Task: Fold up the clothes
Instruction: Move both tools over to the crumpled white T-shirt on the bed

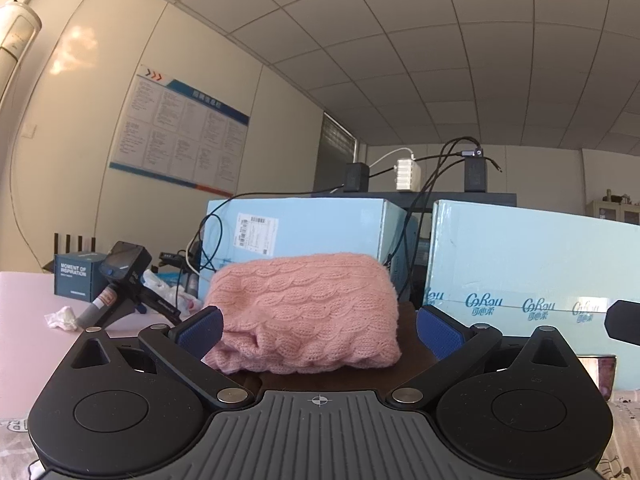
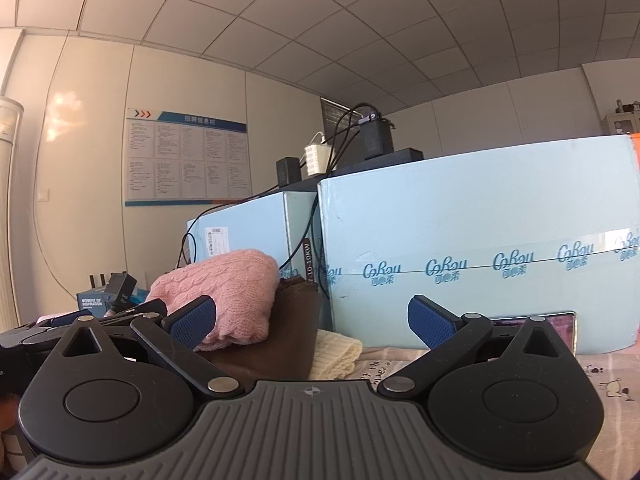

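Note:
A folded pink cable-knit sweater [image 1: 304,312] lies on top of a folded dark brown garment [image 1: 320,380]. My left gripper [image 1: 320,330] is open, its blue pads on either side of the sweater's near edge and apart from it. From the right wrist view the pink sweater [image 2: 224,292] sits left of centre on the brown garment [image 2: 288,328], with a cream knit piece [image 2: 336,354] beside the pile. My right gripper [image 2: 312,318] is open and holds nothing. The left gripper's body [image 2: 60,324] shows at the left edge.
Two light blue cartons [image 1: 532,264] [image 2: 480,264] stand close behind the pile, with chargers and black cables [image 1: 440,168] on top. A dark blue box [image 1: 76,274], a black device on a stand [image 1: 124,276] and crumpled tissue [image 1: 60,316] lie at the left. Patterned cloth [image 2: 600,380] covers the surface.

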`<state>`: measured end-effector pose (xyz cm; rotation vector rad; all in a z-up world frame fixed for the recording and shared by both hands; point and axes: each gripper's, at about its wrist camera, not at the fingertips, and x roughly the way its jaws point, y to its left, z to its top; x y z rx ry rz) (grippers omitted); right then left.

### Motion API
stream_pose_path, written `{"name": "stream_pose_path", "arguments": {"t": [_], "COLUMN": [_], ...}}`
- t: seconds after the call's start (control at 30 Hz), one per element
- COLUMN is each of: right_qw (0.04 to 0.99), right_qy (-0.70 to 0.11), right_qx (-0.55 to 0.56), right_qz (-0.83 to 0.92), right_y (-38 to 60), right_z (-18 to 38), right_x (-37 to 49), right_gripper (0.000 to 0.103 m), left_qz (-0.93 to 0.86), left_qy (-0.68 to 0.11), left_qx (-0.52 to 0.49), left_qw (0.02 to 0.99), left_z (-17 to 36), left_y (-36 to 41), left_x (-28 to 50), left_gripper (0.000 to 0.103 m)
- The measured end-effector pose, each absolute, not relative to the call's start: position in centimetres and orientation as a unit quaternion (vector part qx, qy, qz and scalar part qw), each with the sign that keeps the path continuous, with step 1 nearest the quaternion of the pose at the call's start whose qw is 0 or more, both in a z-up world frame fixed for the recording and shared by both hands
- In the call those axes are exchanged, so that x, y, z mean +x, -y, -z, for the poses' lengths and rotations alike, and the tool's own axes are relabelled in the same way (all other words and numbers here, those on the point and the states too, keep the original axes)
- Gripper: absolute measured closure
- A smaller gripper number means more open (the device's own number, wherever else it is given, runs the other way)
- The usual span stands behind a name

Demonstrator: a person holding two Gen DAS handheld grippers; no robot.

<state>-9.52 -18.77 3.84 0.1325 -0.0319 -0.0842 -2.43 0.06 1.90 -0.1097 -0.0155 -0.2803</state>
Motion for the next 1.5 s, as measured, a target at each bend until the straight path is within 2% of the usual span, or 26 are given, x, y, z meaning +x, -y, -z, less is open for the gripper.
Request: {"name": "stream_pose_path", "arguments": {"t": [0.33, 0.8, 1.03, 1.37, 1.5], "right_qw": [0.991, 0.969, 0.950, 0.909, 0.885], "right_qy": [0.036, 0.040, 0.032, -0.041, -0.109], "right_qx": [0.078, 0.077, 0.072, 0.067, 0.062], "right_qz": [0.102, 0.233, 0.301, 0.409, 0.447], "right_y": [22.1, 28.2, 30.8, 36.2, 38.7], "right_z": [-4.6, -3.3, -2.4, -1.3, -0.6], "right_x": [-16.4, -25.7, -30.1, -36.7, -38.7], "right_gripper": [0.000, 0.000, 0.000, 0.000, 0.000], "left_qz": [0.247, 0.431, 0.506, 0.625, 0.662], "left_qy": [0.038, -0.019, -0.019, -0.103, -0.163], "left_qx": [-0.046, -0.013, 0.018, 0.051, 0.042], "left_qw": [0.967, 0.902, 0.862, 0.772, 0.730], "left_z": [-3.4, -3.7, -2.7, -1.0, -0.6], "left_y": [2.3, 10.4, 15.4, 23.7, 27.6], "left_x": [-5.4, -8.9, -11.5, -14.4, -14.6], "left_gripper": [0.000, 0.000, 0.000, 0.000, 0.000]}}
